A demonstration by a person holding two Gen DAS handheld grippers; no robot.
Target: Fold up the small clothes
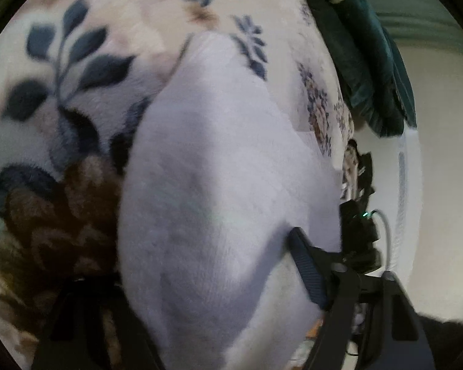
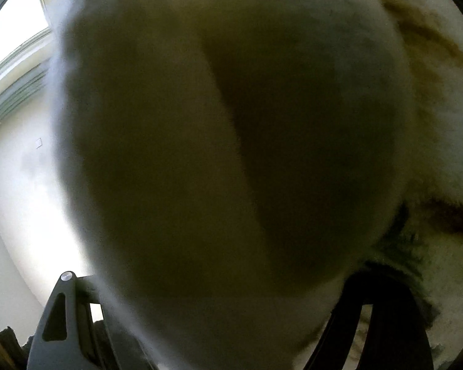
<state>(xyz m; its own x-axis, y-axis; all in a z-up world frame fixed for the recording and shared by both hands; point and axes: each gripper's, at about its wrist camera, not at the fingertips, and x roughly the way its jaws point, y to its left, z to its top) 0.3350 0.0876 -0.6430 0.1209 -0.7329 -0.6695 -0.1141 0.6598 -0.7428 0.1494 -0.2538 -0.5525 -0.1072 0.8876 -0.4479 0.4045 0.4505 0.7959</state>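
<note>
Two grippers frame one pale cloth (image 1: 219,185), and we see it from both sides. In the left wrist view the cloth is a soft white-lilac piece lying in a mound over a floral blanket (image 1: 77,71) printed with dark blue leaves and brown blooms; it fills the middle of the view and runs down to the bottom edge between our left gripper's (image 1: 200,323) fingers. One finger (image 1: 311,271) presses its ribbed pad against the cloth's right side, and the other finger is dark at lower left with the cloth bulging beside it, so the fingers stand partly apart with the cloth between them; we cannot tell whether they truly clamp it. A dark teal fabric (image 1: 355,46) lies bunched at the blanket's far right edge, next to a pale wall (image 1: 441,185). In the right wrist view the cloth (image 2: 200,154) hangs very close to the lens, shadowed and blurred, with a darker fold down its middle. Our right gripper's (image 2: 225,323) fingers stand wide apart, the left finger (image 2: 58,317) grey and clear of the cloth against the bright wall, the right finger dark by the blanket (image 2: 441,185). The cloth sags down between them, but we cannot tell whether either pad touches it.
</note>
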